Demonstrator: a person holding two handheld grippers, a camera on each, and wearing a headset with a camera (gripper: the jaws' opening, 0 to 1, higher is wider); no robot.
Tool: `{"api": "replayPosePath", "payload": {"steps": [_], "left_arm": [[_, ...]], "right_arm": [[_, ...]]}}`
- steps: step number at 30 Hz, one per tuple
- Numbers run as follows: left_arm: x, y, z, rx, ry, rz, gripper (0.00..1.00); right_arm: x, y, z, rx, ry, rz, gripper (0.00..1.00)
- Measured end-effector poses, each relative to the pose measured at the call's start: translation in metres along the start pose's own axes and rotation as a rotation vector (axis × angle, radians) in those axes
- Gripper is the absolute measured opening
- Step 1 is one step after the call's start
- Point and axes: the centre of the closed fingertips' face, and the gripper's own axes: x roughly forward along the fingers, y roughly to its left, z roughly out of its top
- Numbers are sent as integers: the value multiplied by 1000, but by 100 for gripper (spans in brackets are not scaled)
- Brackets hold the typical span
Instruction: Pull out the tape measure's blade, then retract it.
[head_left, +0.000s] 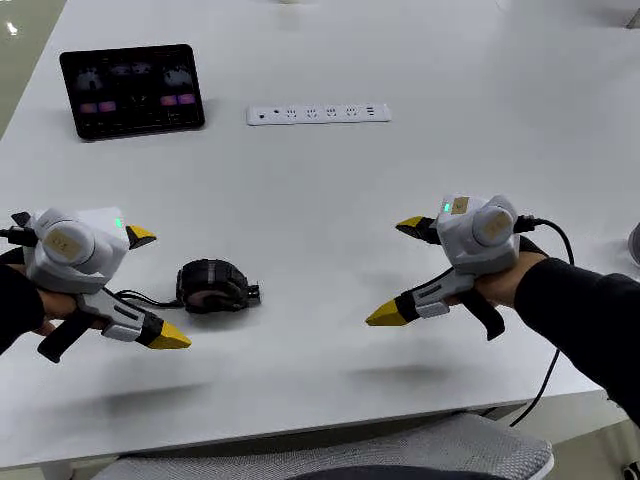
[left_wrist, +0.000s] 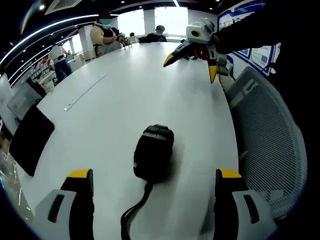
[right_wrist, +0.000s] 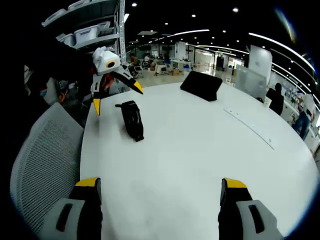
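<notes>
White workbench (head_left: 330, 190), open office behind. Tape measure (head_left: 212, 285) lay on the bench, blade wound in, black cord trailing toward the left gripper (head_left: 158, 288). Left gripper's jaws stood spread wide, just beside the case, not touching it. Right gripper (head_left: 397, 270) hovered well apart to the right, jaws likewise released, holding nothing. Tablet (head_left: 132, 90) and power strip (head_left: 318, 114) sat farther back.
</notes>
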Motion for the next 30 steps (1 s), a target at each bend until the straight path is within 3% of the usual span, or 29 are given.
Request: {"api": "replayPosePath", "payload": {"steps": [6, 10, 16, 19, 22, 28, 30], "left_arm": [[8, -2, 4, 13, 22, -17, 97], [14, -5, 4, 83, 66, -43, 92], [24, -7, 9, 85, 92, -75, 88], [29, -7, 12, 96, 103, -86, 84], [34, -8, 11, 35, 140, -103, 77], [40, -10, 10, 110, 180, -131, 75], [41, -9, 10, 111, 193, -134, 74]], "right_arm": [[7, 2, 11, -11, -7, 6, 99], [17, 5, 7, -23, 20, 29, 99], [31, 8, 4, -55, 42, 54, 99], [37, 10, 12, -65, 35, 62, 99], [47, 14, 19, -82, 37, 83, 99], [59, 21, 30, -97, 37, 116, 99], [64, 28, 30, -54, 49, 152, 99]]}}
